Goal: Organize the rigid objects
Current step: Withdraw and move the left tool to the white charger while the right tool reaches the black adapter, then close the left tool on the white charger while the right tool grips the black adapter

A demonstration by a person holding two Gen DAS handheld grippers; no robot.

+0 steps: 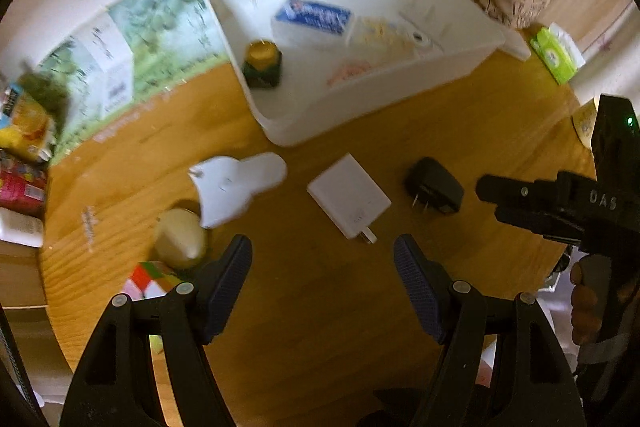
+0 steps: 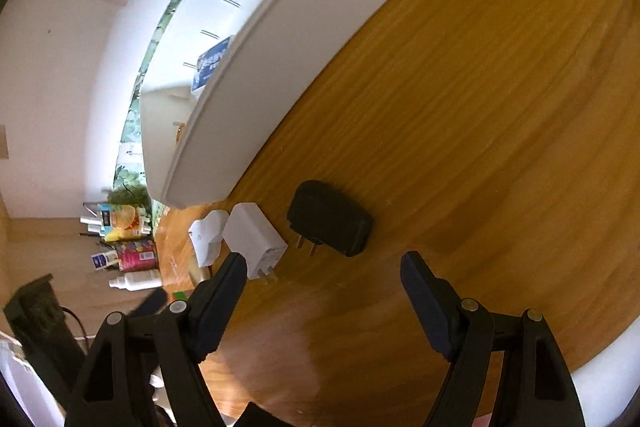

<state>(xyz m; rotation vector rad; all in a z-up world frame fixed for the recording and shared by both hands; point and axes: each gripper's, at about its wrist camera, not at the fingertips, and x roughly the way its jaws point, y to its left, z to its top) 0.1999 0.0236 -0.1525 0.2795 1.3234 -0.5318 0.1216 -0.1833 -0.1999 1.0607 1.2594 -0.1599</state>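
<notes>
Left wrist view looks down on a round wooden desk (image 1: 304, 307), with the left tool (image 1: 322, 259) spread wide and holding nothing; its two dark ribbed fingers (image 1: 232, 275) hang above bare wood. Just ahead of them lies a white charger (image 1: 349, 195) flat on the desk, its prongs pointing back toward the tool. To its right, a little apart, sits a black charger (image 1: 435, 185), prongs also toward the camera. To the left lies a white plastic piece (image 1: 232, 185), blurred, perhaps a plug adapter; beside it stands a pale rounded object (image 1: 181, 238) and, nearer the desk edge, a colourful cube (image 1: 150, 279). Behind these sits a white bin (image 1: 304, 123) holding a blue-and-white box (image 1: 312, 17), a small jar with a yellow lid (image 1: 262, 63) and some paler items too smeared to make out. The right tool (image 1: 532, 203) enters from the right edge, gripped by a hand (image 1: 586, 307).

Right wrist view shows the right tool (image 2: 324, 267) likewise wide open and empty, above the desk (image 2: 480, 107). The black charger (image 2: 330, 218) lies just ahead between its fingers, the white charger (image 2: 256, 239) close to the left fingertip, with the white plastic piece (image 2: 206, 235) beyond and the white bin (image 2: 288, 47) behind.
</notes>
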